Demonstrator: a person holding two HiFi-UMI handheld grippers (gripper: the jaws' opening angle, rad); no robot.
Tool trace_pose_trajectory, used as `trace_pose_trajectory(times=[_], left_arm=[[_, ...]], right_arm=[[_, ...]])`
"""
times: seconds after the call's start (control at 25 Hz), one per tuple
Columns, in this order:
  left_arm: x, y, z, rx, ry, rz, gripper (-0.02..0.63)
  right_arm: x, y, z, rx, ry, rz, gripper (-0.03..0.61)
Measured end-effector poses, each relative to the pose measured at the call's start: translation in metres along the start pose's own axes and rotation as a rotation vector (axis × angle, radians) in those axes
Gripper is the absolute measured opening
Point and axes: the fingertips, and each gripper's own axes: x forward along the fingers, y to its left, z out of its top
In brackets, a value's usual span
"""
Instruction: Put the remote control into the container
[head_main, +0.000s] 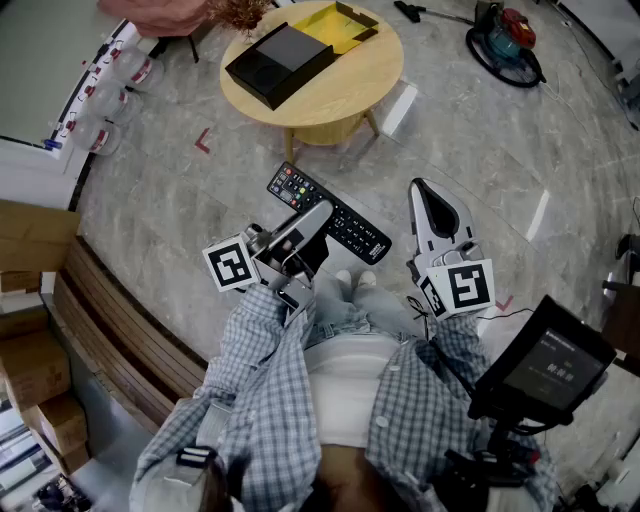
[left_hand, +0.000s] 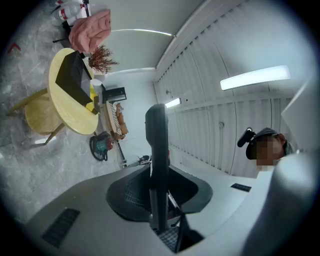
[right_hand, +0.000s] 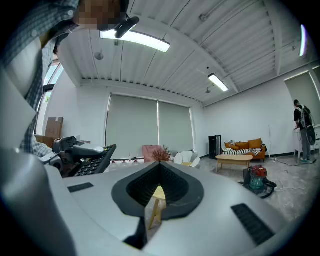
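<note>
My left gripper (head_main: 312, 222) is shut on a long black remote control (head_main: 335, 215) with coloured buttons, held in the air above the floor in front of the person's knees. In the left gripper view the remote (left_hand: 157, 150) stands edge-on between the jaws of the left gripper (left_hand: 160, 200). The container, an open black box (head_main: 280, 62), sits on a round wooden table (head_main: 350, 90); in the left gripper view the box (left_hand: 72, 76) lies far off at the upper left. My right gripper (head_main: 422, 190) hovers to the right of the remote, shut and empty; its own view shows the jaws of the right gripper (right_hand: 159, 167) pressed together.
A yellow box lid (head_main: 338, 25) lies beside the black box. A red and teal vacuum cleaner (head_main: 505, 40) stands on the floor at the back right. Bottles (head_main: 100, 95) line the left wall. A wooden bench (head_main: 120, 330) and cardboard boxes (head_main: 30, 370) are at the left.
</note>
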Motion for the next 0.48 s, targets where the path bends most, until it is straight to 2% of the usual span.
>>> trace_pose_trajectory(times=[0.48], left_arm=[[-0.0004,-0.0009,0.0004,0.005,-0.011,0.000,0.104]], right_arm=[[-0.0010,-0.0050,-0.0009,0.024,-0.003,-0.009,0.006]])
